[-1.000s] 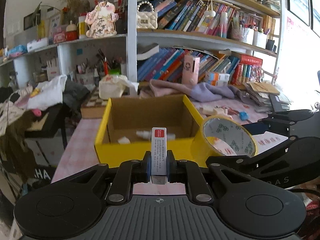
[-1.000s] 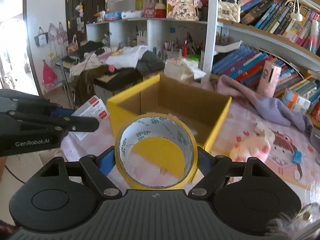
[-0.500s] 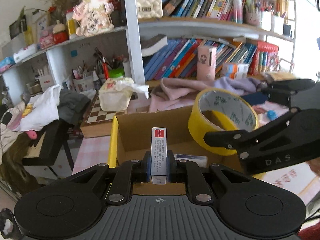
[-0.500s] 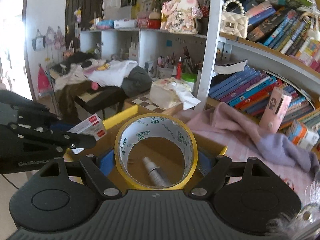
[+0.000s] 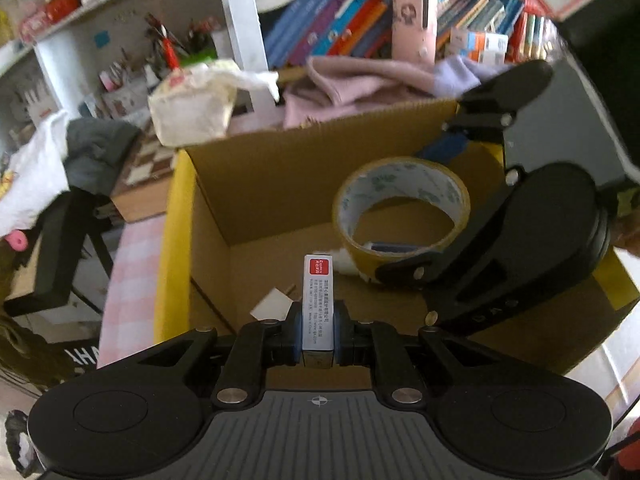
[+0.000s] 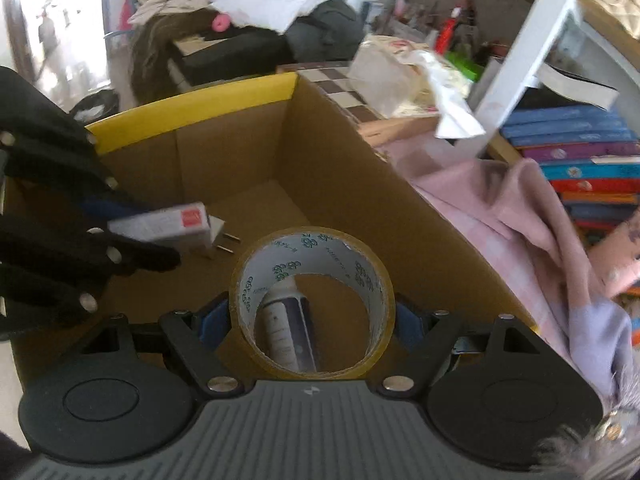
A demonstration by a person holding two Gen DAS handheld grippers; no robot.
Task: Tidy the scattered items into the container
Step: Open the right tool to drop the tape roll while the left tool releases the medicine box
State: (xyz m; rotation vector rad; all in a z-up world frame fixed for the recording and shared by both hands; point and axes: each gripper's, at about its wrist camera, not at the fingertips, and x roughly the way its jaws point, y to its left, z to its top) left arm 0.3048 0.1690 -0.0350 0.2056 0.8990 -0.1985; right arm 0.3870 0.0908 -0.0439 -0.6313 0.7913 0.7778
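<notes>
A cardboard box [image 5: 280, 176] with yellow outer walls stands open below both grippers; it also shows in the right wrist view [image 6: 328, 152]. My left gripper [image 5: 318, 332] is shut on a small white carton with a red label [image 5: 318, 300], held over the box interior; it also shows in the right wrist view [image 6: 164, 226]. My right gripper [image 6: 312, 320] is shut on a yellow tape roll [image 6: 312, 304], held inside the box opening; the roll also shows in the left wrist view [image 5: 400, 216]. A small bottle [image 6: 288, 328] lies on the box floor, seen through the roll.
A white plug adapter [image 5: 272, 304] lies on the box floor. A pink cloth [image 6: 520, 216] and rows of books [image 6: 580, 160] are right of the box. A tissue pack [image 5: 192, 104] on a chessboard [image 6: 344, 92] lies behind it. Clothes are piled at left [image 5: 48, 160].
Both grippers have moved forward and tipped down over the box, from in front of it to inside its opening. Each still holds its item.
</notes>
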